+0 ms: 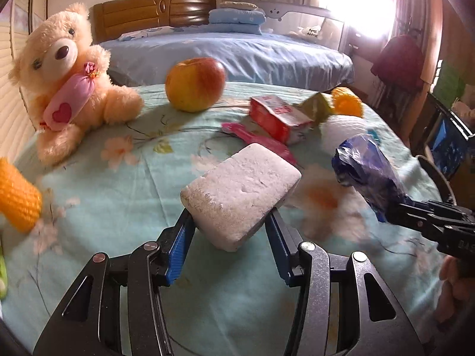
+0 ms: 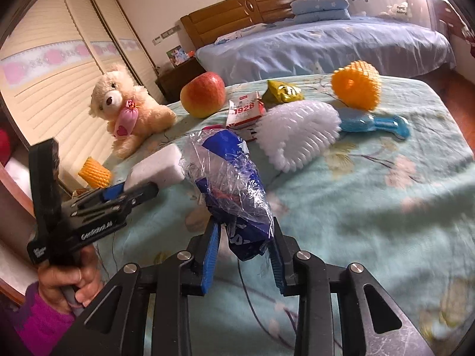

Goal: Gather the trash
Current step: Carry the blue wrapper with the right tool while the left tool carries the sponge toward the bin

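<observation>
My left gripper (image 1: pixel 230 222) is shut on a white foam block (image 1: pixel 240 195) and holds it above the light green flowered bedspread (image 1: pixel 124 184). The block also shows in the right wrist view (image 2: pixel 156 167). My right gripper (image 2: pixel 243 237) is shut on a crumpled blue and clear plastic wrapper (image 2: pixel 230 178), held above the bed; the wrapper shows at the right of the left wrist view (image 1: pixel 368 172). On the bed lie a red and white carton (image 2: pixel 245 112), a yellow-green wrapper (image 2: pixel 282 92), a pink wrapper (image 1: pixel 258 141), a white foam net (image 2: pixel 297 133) and orange foam nets (image 2: pixel 357 84).
A teddy bear (image 1: pixel 65 89) sits at the bed's far left, an apple (image 1: pixel 194 84) beside it. A blue brush (image 2: pixel 375 124) lies at the right. Another orange foam net (image 1: pixel 16 195) lies at the left edge. A blue bed (image 1: pixel 237 50) stands behind.
</observation>
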The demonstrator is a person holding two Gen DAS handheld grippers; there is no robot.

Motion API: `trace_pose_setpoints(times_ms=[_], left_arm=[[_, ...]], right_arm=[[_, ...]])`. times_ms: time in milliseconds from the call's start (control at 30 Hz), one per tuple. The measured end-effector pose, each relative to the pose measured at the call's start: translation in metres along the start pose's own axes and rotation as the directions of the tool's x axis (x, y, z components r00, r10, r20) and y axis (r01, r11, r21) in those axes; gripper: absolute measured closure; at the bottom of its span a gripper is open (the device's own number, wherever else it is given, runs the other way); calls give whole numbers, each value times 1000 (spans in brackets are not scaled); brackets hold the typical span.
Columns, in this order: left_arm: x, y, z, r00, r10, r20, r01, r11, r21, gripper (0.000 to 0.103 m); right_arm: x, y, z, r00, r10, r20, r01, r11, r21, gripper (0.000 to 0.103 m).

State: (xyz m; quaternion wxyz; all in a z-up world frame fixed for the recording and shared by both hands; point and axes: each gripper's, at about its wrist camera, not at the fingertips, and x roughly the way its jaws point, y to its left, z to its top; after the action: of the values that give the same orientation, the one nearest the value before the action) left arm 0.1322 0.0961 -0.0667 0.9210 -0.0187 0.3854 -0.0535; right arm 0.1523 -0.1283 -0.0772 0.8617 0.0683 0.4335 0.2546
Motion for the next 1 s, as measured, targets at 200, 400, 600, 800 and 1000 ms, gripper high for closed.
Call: trace_pose_setpoints(times_ms=[200, 400, 600, 800, 1000], left_arm=[[-3, -30, -9, 999, -50, -21, 49, 999, -17, 54], [-10, -68, -11, 995, -98, -3, 98, 995, 0, 54], [-10, -98, -11, 991, -133, -7, 133, 991, 23, 54], [-8, -126, -10, 985, -171, -8, 171, 985, 28, 54], [-7, -155, -6, 977, -212, -16, 213, 976, 42, 54]], right_arm=[[-24, -15, -12, 999, -32, 28, 31, 999, 27, 71], [-49, -38, -20, 995, -82, 60, 78, 995, 63, 71], [-71, -59, -28, 987, -135, 88, 127, 988, 92, 71], [-94, -80, -36, 976, -183, 120, 168, 978, 125, 71], [-109, -101, -44, 968, -215, 131, 192, 967, 169, 71]])
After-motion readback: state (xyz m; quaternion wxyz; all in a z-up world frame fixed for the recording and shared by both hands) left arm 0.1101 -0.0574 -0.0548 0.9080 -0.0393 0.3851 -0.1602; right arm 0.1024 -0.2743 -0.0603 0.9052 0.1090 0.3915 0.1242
